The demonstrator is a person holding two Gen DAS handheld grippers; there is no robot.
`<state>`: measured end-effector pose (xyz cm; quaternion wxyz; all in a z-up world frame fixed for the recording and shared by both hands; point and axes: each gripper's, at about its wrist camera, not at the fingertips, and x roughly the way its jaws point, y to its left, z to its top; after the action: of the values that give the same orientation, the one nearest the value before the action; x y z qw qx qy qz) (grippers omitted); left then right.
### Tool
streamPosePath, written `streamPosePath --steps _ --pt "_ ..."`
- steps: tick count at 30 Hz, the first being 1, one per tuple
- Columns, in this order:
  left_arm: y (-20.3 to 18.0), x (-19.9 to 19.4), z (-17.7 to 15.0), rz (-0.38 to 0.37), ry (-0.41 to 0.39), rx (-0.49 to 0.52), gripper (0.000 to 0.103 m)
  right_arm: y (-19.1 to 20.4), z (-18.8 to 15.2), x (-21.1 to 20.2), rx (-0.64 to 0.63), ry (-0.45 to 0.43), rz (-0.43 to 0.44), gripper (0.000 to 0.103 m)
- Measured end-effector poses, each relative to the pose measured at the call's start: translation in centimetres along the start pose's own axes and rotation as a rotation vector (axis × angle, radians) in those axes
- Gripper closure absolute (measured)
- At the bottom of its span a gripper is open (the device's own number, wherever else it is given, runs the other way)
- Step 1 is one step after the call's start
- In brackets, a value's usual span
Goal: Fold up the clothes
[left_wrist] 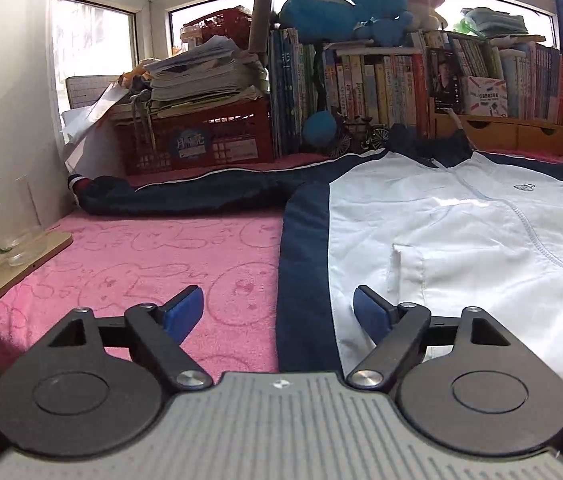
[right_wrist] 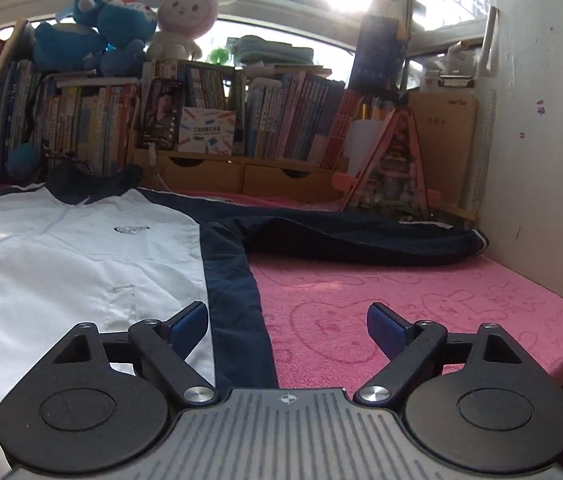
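- Lying flat on the pink blanket, front side up, is the jacket, white on the chest with navy side panels and navy sleeves.
- One navy sleeve is stretched out toward the wall in the left wrist view; the other sleeve is stretched out toward the opposite wall in the right wrist view.
- The left gripper is wide open and holds nothing; it is low over the hem, with one blue pad over the pink blanket and the other over the white cloth, the navy side panel between them.
- The right gripper is also wide open and empty; its left pad is over the white cloth, its right pad over the blanket, with the navy panel running between.
- I cannot tell if the pads touch the cloth.
- A glass cup stands on a wooden board at the blanket's edge, well apart from the jacket.
- Behind the jacket are books, a red crate with papers, and plush toys on top.
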<state>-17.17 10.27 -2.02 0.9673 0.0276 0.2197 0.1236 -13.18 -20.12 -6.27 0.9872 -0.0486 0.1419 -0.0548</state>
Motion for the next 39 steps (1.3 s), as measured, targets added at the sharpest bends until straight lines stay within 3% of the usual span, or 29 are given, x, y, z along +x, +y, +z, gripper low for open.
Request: streamPosePath --steps 3,4,7,10,12,14,17,24,39 --pt "-1.2 1.8 3.3 -0.18 0.0 -0.06 0.048 3.5 1.5 -2.0 0.013 -0.035 0.223 0.023" --pt "-1.8 2.8 4.4 -0.244 0.012 -0.076 0.048 4.6 1.6 -2.3 0.017 -0.032 0.285 0.026" --pt "-4.5 5.5 6.9 -0.404 0.079 -0.087 0.056 8.8 1.4 -3.2 -0.012 -0.023 0.433 0.043" --pt "-8.4 8.0 7.5 -0.492 0.145 0.003 0.067 11.5 1.0 -3.2 -0.041 -0.011 0.48 0.053" --pt "-10.9 9.6 7.3 -0.522 0.197 0.087 0.081 12.6 0.4 -2.7 -0.044 0.043 0.488 0.061" --pt "-13.0 11.7 6.7 -0.549 0.283 0.136 0.082 12.9 -0.4 -2.8 -0.043 0.027 0.483 0.061" --pt "-14.8 13.6 6.8 -0.547 0.278 0.177 0.082 12.9 -0.8 -2.8 -0.039 0.012 0.484 0.061" --pt "-18.5 20.4 9.4 -0.465 0.232 0.222 0.082 12.7 -1.3 -2.6 -0.03 -0.01 0.49 0.061" --pt "-22.2 34.9 15.5 -0.246 0.232 0.056 0.08 12.6 -1.8 -2.4 -0.017 -0.019 0.511 0.06"
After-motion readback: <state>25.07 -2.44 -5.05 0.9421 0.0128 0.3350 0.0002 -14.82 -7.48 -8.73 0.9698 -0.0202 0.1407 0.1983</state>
